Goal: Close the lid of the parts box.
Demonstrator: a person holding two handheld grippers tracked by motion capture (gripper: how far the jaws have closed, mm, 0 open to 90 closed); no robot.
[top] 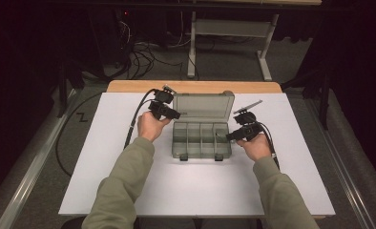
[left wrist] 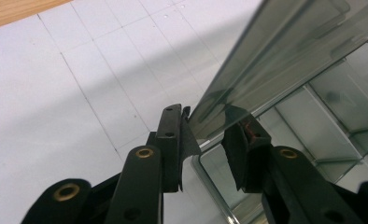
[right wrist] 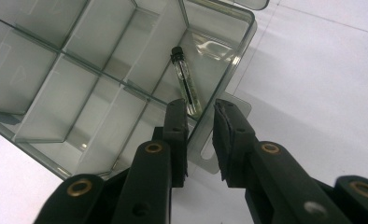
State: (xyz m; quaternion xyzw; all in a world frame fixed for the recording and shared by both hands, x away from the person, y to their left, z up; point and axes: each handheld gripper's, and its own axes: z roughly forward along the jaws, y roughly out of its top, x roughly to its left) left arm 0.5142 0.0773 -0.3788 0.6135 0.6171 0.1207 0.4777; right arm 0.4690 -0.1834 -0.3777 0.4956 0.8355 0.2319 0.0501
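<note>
A grey see-through compartment box (top: 200, 153) stands open on the white table (top: 200, 191), its lid (top: 203, 105) raised at the back. My left gripper (top: 176, 114) is at the lid's left corner. In the left gripper view that gripper (left wrist: 205, 122) is shut on the lid's (left wrist: 275, 70) edge above the box's rim (left wrist: 210, 175). My right gripper (top: 229, 137) is at the box's right end. In the right gripper view it (right wrist: 201, 109) pinches the box's end wall (right wrist: 247, 42), one jaw inside, one outside. A small glass vial (right wrist: 187, 84) with a black cap lies in the end compartment.
A wooden strip (top: 195, 87) runs along the table's far edge. Beyond it, cables (top: 143, 57) lie on the floor by a white desk frame (top: 229, 28). The box's other compartments (right wrist: 98, 74) hold nothing. A flat tab (right wrist: 229, 140) sticks out from the box's end wall.
</note>
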